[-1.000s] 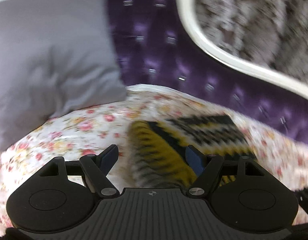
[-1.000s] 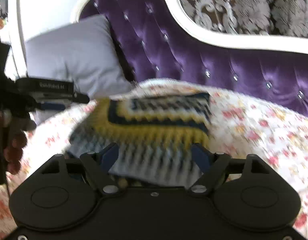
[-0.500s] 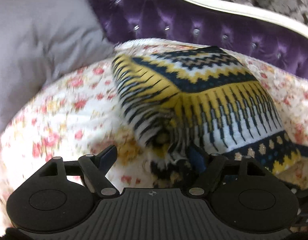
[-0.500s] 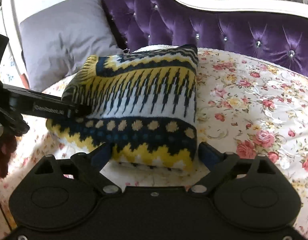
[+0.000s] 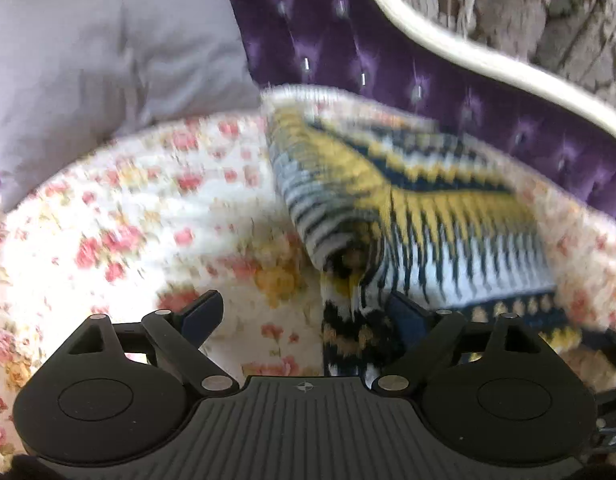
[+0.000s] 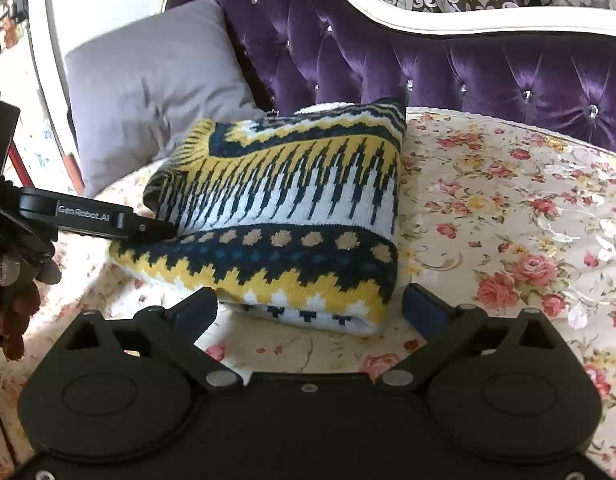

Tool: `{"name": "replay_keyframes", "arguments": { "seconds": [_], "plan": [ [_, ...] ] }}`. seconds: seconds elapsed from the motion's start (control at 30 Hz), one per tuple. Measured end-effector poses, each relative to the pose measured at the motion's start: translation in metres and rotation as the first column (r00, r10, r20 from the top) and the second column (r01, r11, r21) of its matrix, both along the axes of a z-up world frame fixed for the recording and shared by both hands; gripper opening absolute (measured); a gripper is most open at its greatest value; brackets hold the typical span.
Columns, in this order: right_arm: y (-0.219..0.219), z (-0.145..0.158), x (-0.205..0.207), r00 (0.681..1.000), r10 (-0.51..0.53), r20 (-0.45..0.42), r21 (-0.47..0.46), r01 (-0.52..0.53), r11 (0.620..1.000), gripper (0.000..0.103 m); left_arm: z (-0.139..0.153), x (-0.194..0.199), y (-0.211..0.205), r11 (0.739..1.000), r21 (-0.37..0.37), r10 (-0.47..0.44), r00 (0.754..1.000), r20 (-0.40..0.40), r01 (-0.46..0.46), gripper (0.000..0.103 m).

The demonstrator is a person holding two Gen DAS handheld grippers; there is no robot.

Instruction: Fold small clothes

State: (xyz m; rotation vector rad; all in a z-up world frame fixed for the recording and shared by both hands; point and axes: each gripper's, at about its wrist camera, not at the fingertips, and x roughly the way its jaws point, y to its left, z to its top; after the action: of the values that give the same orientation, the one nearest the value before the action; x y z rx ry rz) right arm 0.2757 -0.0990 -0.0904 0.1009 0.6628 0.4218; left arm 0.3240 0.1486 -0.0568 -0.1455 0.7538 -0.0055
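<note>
Filling the back of both views was a purple tufted sofa [image 6: 488,68] with a cream curved frame [image 6: 428,24]. Against the sofa's left end leaned a grey cushion [image 6: 147,92]. Spread over the sofa's seat was a floral cover [image 6: 508,216]. On that cover, near the sofa's buttoned back and just beside the cushion, lay the folded knit sweater [image 6: 291,216], patterned in yellow, navy and white. Nearest the camera, the right gripper [image 6: 310,308] was opening, its jaws wide on either side of the sweater's front edge, the pads not pressing it. Reaching in from the sofa's left end, the left gripper [image 5: 303,312] was also opening; one blue finger touched the sweater's corner, the view blurred.
</note>
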Motion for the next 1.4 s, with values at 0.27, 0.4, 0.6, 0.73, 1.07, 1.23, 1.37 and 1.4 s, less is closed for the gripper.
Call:
{"name": "replay_keyframes", "arguments": {
  "seconds": [0.27, 0.4, 0.6, 0.73, 1.07, 1.23, 1.37, 1.4],
  "plan": [
    [-0.014, -0.004, -0.001, 1.000, -0.005, 0.000, 0.114, 0.005, 0.993, 0.100, 0.033, 0.024, -0.021, 0.994, 0.105, -0.020, 0.996, 0.084, 0.012, 0.089],
    [-0.015, -0.004, -0.002, 1.000, -0.005, 0.002, 0.125, 0.005, 0.992, 0.100, 0.024, 0.062, -0.043, 0.980, 0.187, -0.076, 0.996, 0.036, 0.068, 0.090],
    [-0.020, -0.006, 0.000, 1.000, -0.005, 0.000, 0.156, 0.005, 0.988, 0.100, -0.003, 0.107, -0.046, 0.969, 0.240, -0.044, 0.998, -0.053, 0.056, 0.103],
    [-0.022, -0.006, 0.000, 1.000, -0.006, -0.001, 0.174, 0.006, 0.985, 0.100, -0.007, 0.120, -0.027, 0.994, 0.100, -0.033, 0.994, -0.107, 0.044, 0.103],
    [-0.023, -0.007, 0.000, 1.000, -0.009, -0.003, 0.195, 0.010, 0.981, 0.100, 0.013, 0.046, 0.010, 0.976, -0.219, 0.019, 1.000, 0.004, -0.018, 0.102],
    [-0.023, -0.007, -0.001, 1.000, -0.011, -0.003, 0.194, 0.011, 0.981, 0.100, -0.009, 0.028, 0.008, 0.951, -0.308, -0.005, 0.998, -0.057, -0.013, 0.102],
    [-0.022, -0.007, 0.000, 1.000, -0.012, -0.005, 0.189, 0.013, 0.982, 0.100, -0.016, 0.038, 0.003, 0.955, -0.296, -0.015, 0.999, -0.046, 0.001, 0.102],
    [-0.022, -0.007, 0.000, 1.000, -0.012, -0.005, 0.188, 0.013, 0.982, 0.100, -0.016, 0.042, 0.002, 0.953, -0.304, -0.023, 0.999, -0.046, 0.007, 0.102]
  ]
}}
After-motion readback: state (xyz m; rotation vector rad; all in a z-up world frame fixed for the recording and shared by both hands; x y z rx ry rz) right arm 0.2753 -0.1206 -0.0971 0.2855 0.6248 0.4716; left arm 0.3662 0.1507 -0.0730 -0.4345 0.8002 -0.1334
